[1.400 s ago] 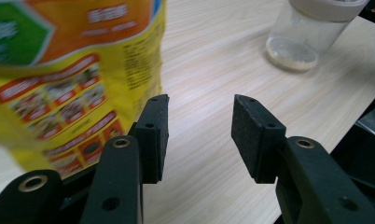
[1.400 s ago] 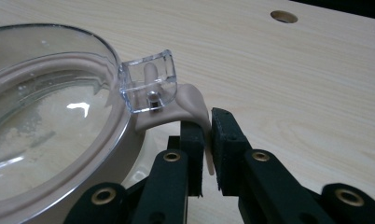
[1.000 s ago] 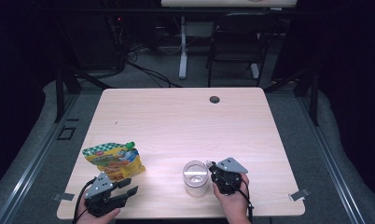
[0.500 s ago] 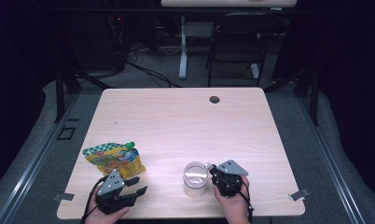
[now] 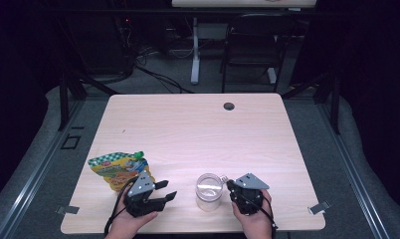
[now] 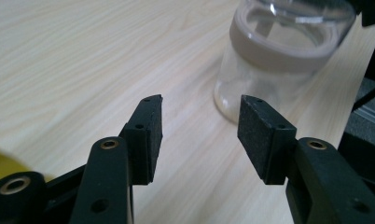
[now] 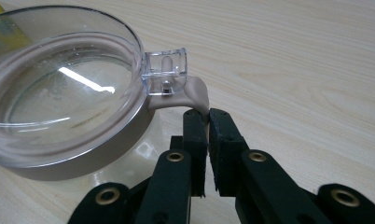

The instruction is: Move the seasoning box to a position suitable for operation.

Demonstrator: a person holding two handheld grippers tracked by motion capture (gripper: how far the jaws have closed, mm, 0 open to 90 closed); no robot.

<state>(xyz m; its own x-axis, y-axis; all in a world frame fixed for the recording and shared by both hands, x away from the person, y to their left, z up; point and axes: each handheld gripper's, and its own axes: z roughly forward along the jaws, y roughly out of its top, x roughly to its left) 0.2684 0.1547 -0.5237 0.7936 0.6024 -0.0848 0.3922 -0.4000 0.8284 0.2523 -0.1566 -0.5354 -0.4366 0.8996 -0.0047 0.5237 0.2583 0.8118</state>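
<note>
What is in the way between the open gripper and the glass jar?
Nothing visible. Only bare table lies between the left gripper and the glass jar. Its jaws have just been opening, with nothing between them.

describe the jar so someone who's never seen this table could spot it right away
Start at the light wooden table and go to its near edge. Between the two hand-held grippers stands a clear jar with a beige collar and a see-through lid. Unlike the flat yellow-green snack pouch to its left, it is upright, round and transparent.
</note>
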